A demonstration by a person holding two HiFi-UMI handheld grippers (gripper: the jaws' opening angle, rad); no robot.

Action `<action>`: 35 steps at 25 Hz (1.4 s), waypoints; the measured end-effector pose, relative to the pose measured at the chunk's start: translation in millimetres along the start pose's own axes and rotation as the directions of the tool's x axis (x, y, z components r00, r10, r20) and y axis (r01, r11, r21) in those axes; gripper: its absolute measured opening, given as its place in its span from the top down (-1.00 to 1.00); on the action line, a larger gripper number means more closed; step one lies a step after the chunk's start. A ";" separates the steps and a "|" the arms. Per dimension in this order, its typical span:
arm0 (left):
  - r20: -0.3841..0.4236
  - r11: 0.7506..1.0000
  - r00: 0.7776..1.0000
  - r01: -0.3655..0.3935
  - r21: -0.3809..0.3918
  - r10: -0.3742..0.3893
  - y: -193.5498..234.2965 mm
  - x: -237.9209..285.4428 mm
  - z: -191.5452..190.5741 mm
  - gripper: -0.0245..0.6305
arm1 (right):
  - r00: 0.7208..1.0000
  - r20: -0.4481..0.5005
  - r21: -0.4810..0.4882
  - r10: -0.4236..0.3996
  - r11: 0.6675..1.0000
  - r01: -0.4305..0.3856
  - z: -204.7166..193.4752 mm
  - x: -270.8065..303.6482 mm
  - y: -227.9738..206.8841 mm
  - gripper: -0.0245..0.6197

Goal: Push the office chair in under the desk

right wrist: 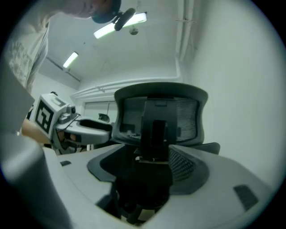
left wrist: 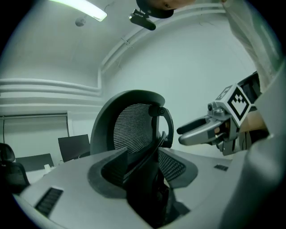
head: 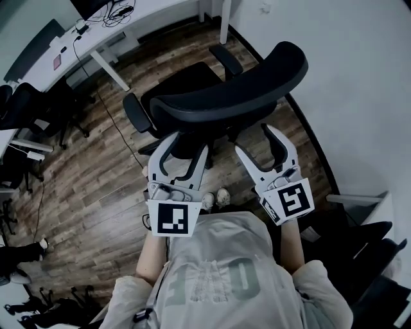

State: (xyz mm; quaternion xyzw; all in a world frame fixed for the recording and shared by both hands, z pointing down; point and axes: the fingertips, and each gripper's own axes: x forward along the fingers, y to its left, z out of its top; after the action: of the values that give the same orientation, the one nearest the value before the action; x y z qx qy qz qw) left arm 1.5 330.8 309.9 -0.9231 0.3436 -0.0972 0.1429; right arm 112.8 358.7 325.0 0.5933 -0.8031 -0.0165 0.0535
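The chair (head: 231,90) is pictured out on the floor (head: 96,180), well short of the worktop (head: 70,48), so the push is judged not yet made. The left hand-held gripper (head: 188,144) and right hand-held gripper (head: 255,140) are held spread behind the backrest, pinching nothing. Open floor is left ahead, hemmed by a wall (head: 359,83) on the right.

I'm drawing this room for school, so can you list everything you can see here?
office chair: one, black, middle, just ahead of the grippers.
desk: one, white, top left.
cables: a tangle, black, on the desk.
other chairs: several, black, left edge.
floor: wooden, brown.
wall: white, right side.
shoes: two, pale, between the grippers.
left gripper: one, grey, fingers apart, empty.
right gripper: one, grey, fingers apart, empty.
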 end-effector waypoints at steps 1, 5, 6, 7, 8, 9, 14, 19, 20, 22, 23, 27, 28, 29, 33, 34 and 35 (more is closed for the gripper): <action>-0.025 1.000 1.000 0.009 0.010 -0.008 -0.3 1.3 -3.2 0.28 | 0.999 0.023 0.036 -0.026 0.999 0.025 5.0 -1.8 -7.5 0.04; -0.148 0.998 0.989 0.028 0.059 -0.019 -0.2 1.1 -23.2 0.22 | 0.997 0.054 0.126 -0.056 0.991 0.049 17.7 0.8 -18.9 0.04; -0.172 0.997 0.985 0.033 0.074 -0.020 0.2 1.0 -26.5 0.22 | 0.997 0.055 0.124 -0.054 0.991 0.047 19.0 3.2 -19.0 0.03; -0.194 0.995 0.981 0.038 0.093 -0.020 1.2 1.1 -29.3 0.21 | 0.997 0.055 0.114 -0.054 0.992 0.048 19.8 5.9 -19.0 0.02; -0.216 0.992 0.976 0.041 0.118 -0.015 3.0 1.3 -32.2 0.20 | 0.997 0.052 0.102 -0.055 0.994 0.050 20.0 8.7 -19.2 0.01; -0.239 0.989 0.971 0.043 0.145 -0.007 5.4 1.7 -35.3 0.19 | 0.997 0.047 0.092 -0.055 0.994 0.051 19.7 11.4 -19.5 0.00; -0.386 0.957 0.921 0.056 0.286 0.061 17.7 7.7 -54.0 0.19 | 0.998 0.018 0.062 -0.052 0.997 0.051 16.1 20.4 -24.6 0.00; -0.447 0.945 0.894 0.108 0.308 0.044 14.4 10.0 -60.5 0.37 | 0.999 0.016 0.061 -0.032 0.998 0.031 18.4 25.9 -25.5 0.00; -0.455 0.947 0.889 0.114 0.301 0.038 14.5 10.5 -60.5 0.38 | 0.999 0.019 0.060 -0.033 0.998 0.032 19.2 26.2 -25.6 0.00; -0.473 0.954 0.881 0.124 0.273 0.021 14.8 10.9 -61.6 0.38 | 0.999 0.023 0.060 -0.038 0.998 0.037 19.0 25.9 -25.4 0.00; -0.478 0.956 0.878 0.129 0.264 0.014 14.7 10.9 -62.2 0.38 | 0.999 0.022 0.061 -0.040 0.997 0.039 18.3 25.6 -25.2 0.00; -0.482 0.956 0.876 0.136 0.260 0.006 15.1 12.0 -63.1 0.39 | 0.999 0.013 0.062 -0.042 0.997 0.041 17.8 26.9 -25.6 0.00; -0.481 0.958 0.876 0.136 0.252 0.002 16.0 12.8 -63.4 0.39 | 0.999 0.015 0.062 -0.043 0.997 0.042 17.9 27.9 -25.9 0.00; -0.480 0.961 0.877 0.135 0.243 -0.002 17.5 14.1 -64.0 0.39 | 0.999 0.017 0.061 -0.044 0.997 0.043 17.8 29.4 -26.4 0.00; -0.495 0.965 0.869 0.127 0.228 0.003 26.9 22.0 -69.0 0.39 | 0.999 0.022 0.058 -0.049 0.997 0.048 16.8 39.7 -28.7 0.00; -0.503 0.966 0.864 0.125 0.226 0.006 29.6 24.3 -70.4 0.39 | 0.998 0.024 0.058 -0.050 0.997 0.049 16.5 42.5 -29.1 0.00; -0.510 0.966 0.860 0.124 0.225 0.008 32.3 26.5 -71.4 0.39 | 0.998 0.025 0.057 -0.051 0.997 0.049 16.4 45.5 -29.5 0.00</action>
State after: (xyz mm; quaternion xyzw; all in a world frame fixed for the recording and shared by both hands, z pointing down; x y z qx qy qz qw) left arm -18.2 275.9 368.4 -0.8494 0.3259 -0.3832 0.1597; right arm 125.8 306.0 309.1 0.6143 -0.7887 -0.0029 0.0258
